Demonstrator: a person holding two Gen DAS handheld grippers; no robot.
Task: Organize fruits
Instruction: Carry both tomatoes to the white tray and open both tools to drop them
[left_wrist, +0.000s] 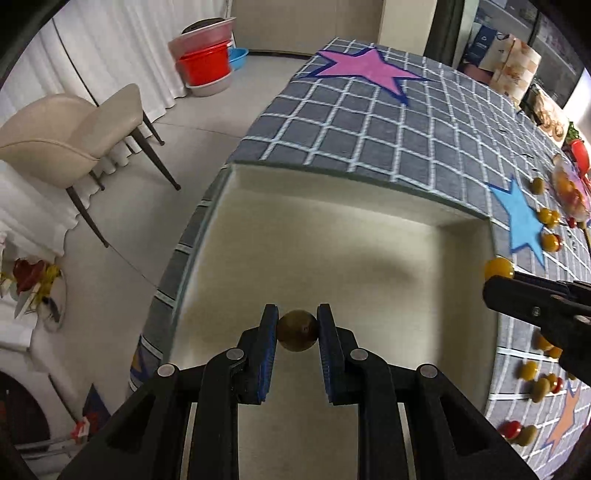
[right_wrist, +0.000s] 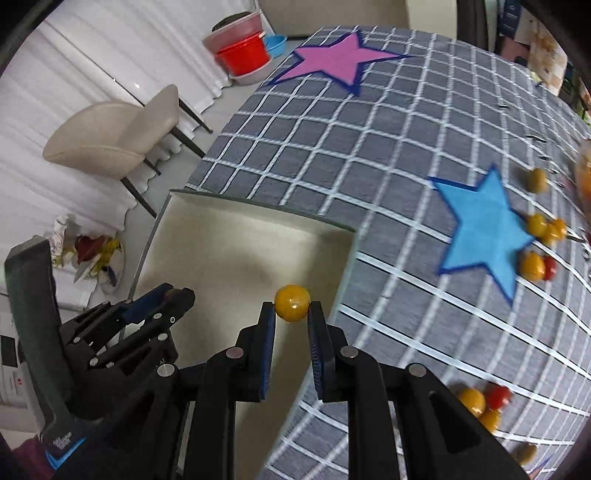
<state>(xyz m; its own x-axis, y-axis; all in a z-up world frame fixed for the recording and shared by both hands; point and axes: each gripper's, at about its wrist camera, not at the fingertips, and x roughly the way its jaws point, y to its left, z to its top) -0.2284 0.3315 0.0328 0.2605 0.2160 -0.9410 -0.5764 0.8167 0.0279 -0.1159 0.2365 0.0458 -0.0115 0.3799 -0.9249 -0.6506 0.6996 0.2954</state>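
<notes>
My left gripper (left_wrist: 297, 320) is shut on a small olive-green round fruit (left_wrist: 297, 330) and holds it over the cream tray (left_wrist: 332, 229). My right gripper (right_wrist: 291, 312) is shut on a small yellow round fruit (right_wrist: 292, 302) above the tray's right edge (right_wrist: 347, 258). In the left wrist view the right gripper (left_wrist: 495, 280) comes in from the right with the yellow fruit (left_wrist: 498, 268) at its tip. In the right wrist view the left gripper (right_wrist: 173, 297) shows at the lower left. The tray floor in view holds no fruit.
Loose yellow, green and red small fruits (right_wrist: 535, 258) lie on the grey checked tablecloth (right_wrist: 369, 147) to the right, near a blue star (right_wrist: 484, 229); more fruits (left_wrist: 535, 376) lie lower right. A clear bowl of fruit (left_wrist: 570, 188) stands far right. A beige chair (left_wrist: 66, 147) is left of the table.
</notes>
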